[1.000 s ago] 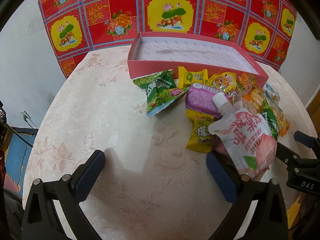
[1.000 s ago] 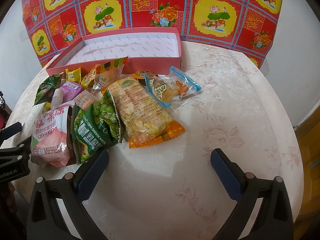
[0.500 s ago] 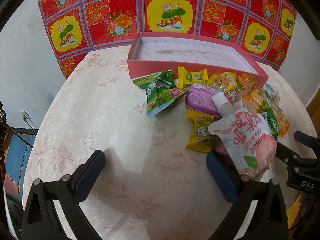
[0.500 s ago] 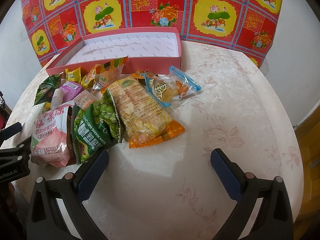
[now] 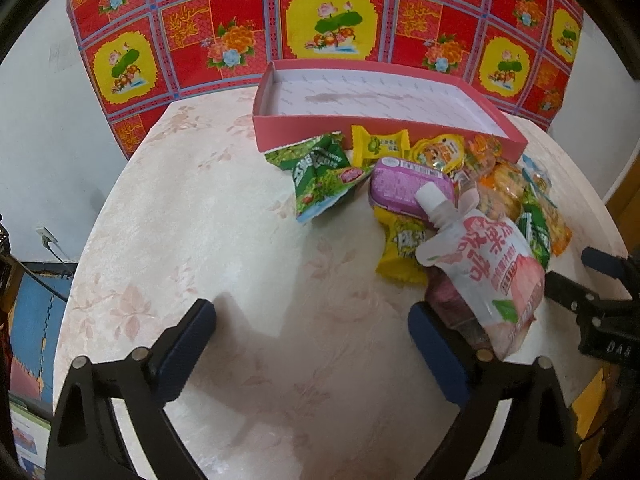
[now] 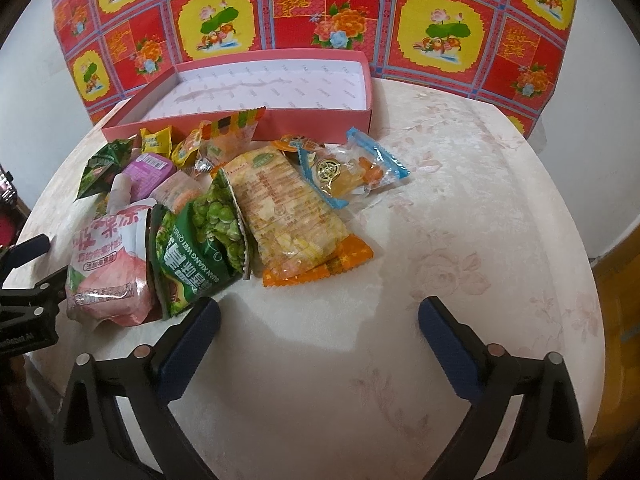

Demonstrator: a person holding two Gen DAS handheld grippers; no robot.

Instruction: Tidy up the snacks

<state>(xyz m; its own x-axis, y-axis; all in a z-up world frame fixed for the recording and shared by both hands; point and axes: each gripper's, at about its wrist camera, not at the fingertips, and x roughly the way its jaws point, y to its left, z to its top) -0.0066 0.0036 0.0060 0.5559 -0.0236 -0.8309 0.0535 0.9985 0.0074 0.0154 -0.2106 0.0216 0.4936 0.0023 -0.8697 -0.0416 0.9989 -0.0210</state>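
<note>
Right gripper (image 6: pixel 319 322): we are seeing its jaws closing from wide, gripping nothing.
Snack pile (image 6: pixel 256 204): lying beyond its left finger, before the pink box (image 6: pixel 280 120).
Left gripper (image 5: pixel 312 326): standing wide, empty.

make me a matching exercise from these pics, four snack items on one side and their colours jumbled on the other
Things:
1. jelly pouch
2. pea bag
3. cracker pack
4. small tub

Colours:
A. purple
B. orange and yellow
C. pink and white
D. green

Pairs: 1-C, 2-D, 3-B, 4-A
</note>
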